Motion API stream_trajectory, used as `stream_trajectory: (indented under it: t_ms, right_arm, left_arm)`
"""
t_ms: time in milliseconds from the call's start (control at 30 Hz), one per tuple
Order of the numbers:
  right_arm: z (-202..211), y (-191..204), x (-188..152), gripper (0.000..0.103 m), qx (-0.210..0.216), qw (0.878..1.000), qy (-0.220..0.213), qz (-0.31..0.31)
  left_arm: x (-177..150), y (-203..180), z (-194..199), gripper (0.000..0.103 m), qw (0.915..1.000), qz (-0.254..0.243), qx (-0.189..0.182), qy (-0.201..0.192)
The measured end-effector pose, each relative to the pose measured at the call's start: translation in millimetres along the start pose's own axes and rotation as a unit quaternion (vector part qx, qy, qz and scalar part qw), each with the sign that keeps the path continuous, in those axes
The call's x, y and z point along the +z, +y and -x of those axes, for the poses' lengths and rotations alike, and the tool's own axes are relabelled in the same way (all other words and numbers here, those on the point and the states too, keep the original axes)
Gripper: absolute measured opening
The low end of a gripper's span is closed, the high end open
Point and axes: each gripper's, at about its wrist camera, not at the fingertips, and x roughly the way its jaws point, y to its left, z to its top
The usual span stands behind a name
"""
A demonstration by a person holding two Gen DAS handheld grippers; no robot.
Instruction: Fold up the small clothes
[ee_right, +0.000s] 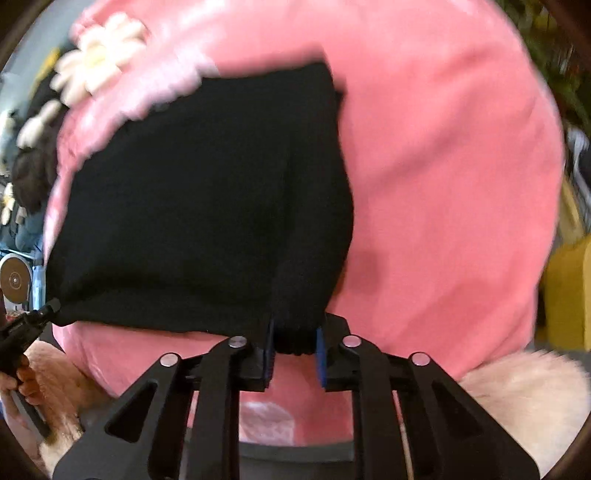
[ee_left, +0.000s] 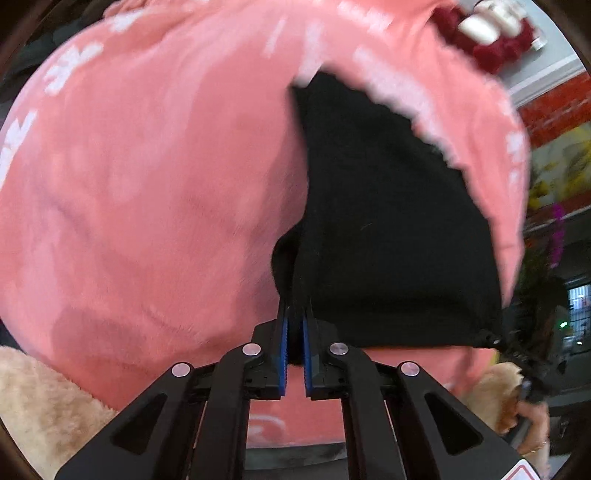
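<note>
A small black garment hangs stretched between my two grippers, in front of a large pink cloth. My left gripper is shut on one corner of the black garment. My right gripper is shut on the other corner of the black garment, with a thick bunch of fabric between its pads. Each view shows the other gripper at the garment's far corner: the right one in the left wrist view, the left one in the right wrist view. The pink cloth fills both views, blurred.
Cream fluffy fabric lies low at the sides, also in the right wrist view. White knitted flowers sit on the pink cloth's upper left. A red and white item and room clutter show at the edges.
</note>
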Motion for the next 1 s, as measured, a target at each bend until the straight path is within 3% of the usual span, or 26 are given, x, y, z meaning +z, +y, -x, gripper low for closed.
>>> stream_trajectory:
  t_ms: [67, 133, 200, 300, 433, 567, 633, 700, 767, 867, 1000]
  right_arm:
    - [17, 3, 2, 0.024, -0.006, 0.999, -0.040, -0.007]
    - [41, 9, -2, 0.033, -0.033, 0.995, -0.089, 0.000]
    - [59, 18, -5, 0.033, -0.044, 0.991, -0.123, 0.020]
    - [72, 41, -11, 0.030, -0.036, 0.986, -0.149, 0.066]
    - [48, 71, -1, 0.029, -0.070, 0.979, -0.143, 0.129]
    - [4, 63, 10, 0.029, -0.074, 0.989, -0.075, 0.103]
    - [20, 59, 12, 0.029, -0.043, 0.991, -0.099, 0.076]
    - [32, 59, 16, 0.030, -0.049, 0.989, -0.124, 0.070]
    - [25, 57, 24, 0.032, -0.058, 0.989, -0.114, 0.072]
    - [-4, 53, 29, 0.031, -0.077, 0.992, -0.071, 0.072]
    - [22, 53, 28, 0.032, -0.053, 0.990, -0.119, 0.054]
  left_arm:
    - [-2, -2, 0, 0.009, 0.9999, 0.001, 0.014, -0.006]
    - [-5, -13, 11, 0.012, 0.9982, -0.025, 0.047, -0.027]
    - [-8, -26, 19, 0.017, 0.9929, -0.064, 0.090, -0.043]
    - [-12, -39, 25, 0.021, 0.9882, -0.087, 0.115, -0.051]
    - [-18, -58, 24, 0.021, 0.9835, -0.108, 0.137, -0.049]
    - [-18, -72, 17, 0.021, 0.9820, -0.118, 0.141, -0.043]
    - [-18, -73, 18, 0.021, 0.9821, -0.121, 0.139, -0.040]
    - [-19, -77, 17, 0.022, 0.9791, -0.134, 0.147, -0.043]
    - [-20, -82, 15, 0.025, 0.9752, -0.149, 0.157, -0.047]
    - [-20, -86, 10, 0.027, 0.9759, -0.151, 0.153, -0.041]
    - [-20, -92, 11, 0.027, 0.9742, -0.156, 0.157, -0.046]
